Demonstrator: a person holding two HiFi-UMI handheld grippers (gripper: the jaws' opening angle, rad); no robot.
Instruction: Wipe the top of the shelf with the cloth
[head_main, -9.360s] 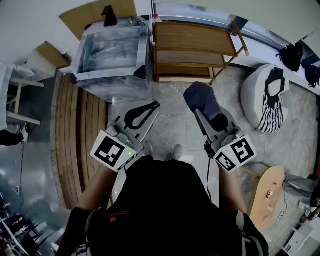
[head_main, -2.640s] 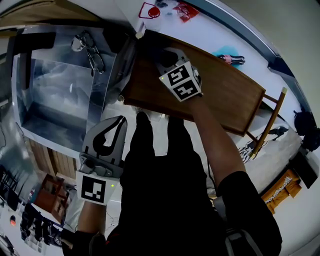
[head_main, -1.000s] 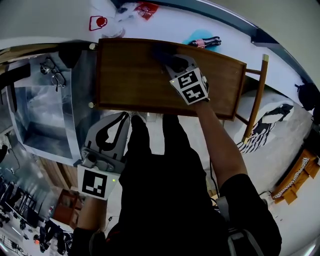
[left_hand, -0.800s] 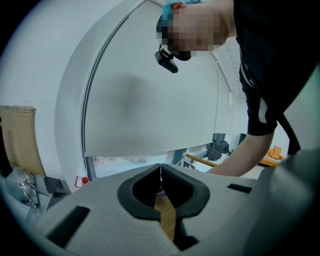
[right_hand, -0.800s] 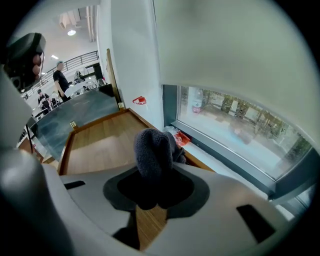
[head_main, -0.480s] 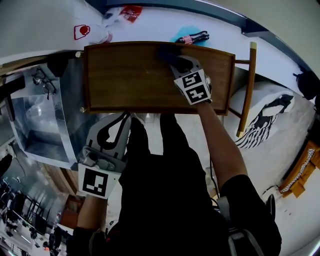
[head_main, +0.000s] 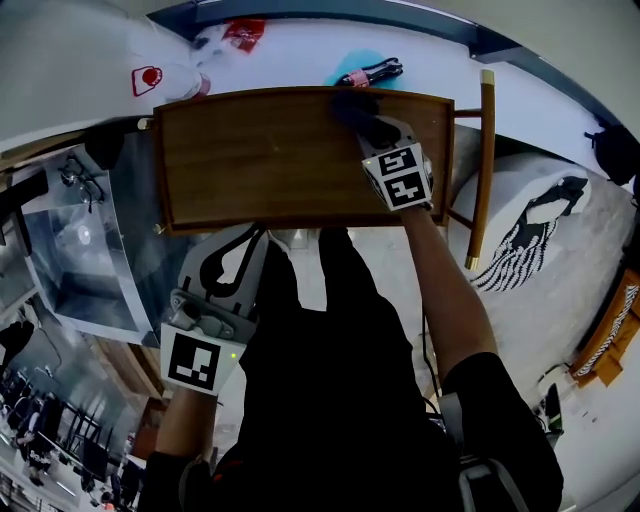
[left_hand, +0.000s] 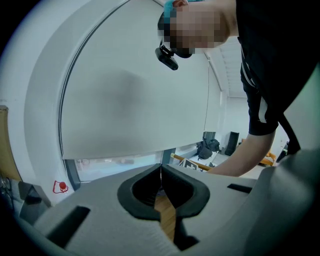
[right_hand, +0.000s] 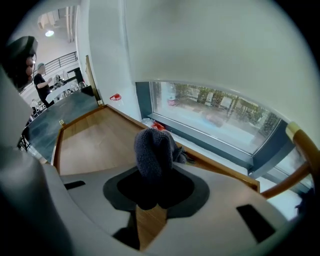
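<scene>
The wooden shelf top spans the upper middle of the head view, a rimmed brown board. My right gripper is shut on a dark grey-blue cloth and presses it on the board near its far right corner. In the right gripper view the cloth bulges up between the jaws, with the shelf top stretching away to the left. My left gripper hangs shut and empty below the shelf's near edge, beside my legs. In the left gripper view its jaws meet with nothing between them.
A clear plastic bin with eyeglasses on it stands left of the shelf. A white sill behind the shelf holds a red-marked bag and a bottle. A striped beanbag lies to the right.
My right gripper has slid the cloth rightward along the shelf's far edge, from the left end toward the right corner. The left gripper has stayed low beside my legs.
</scene>
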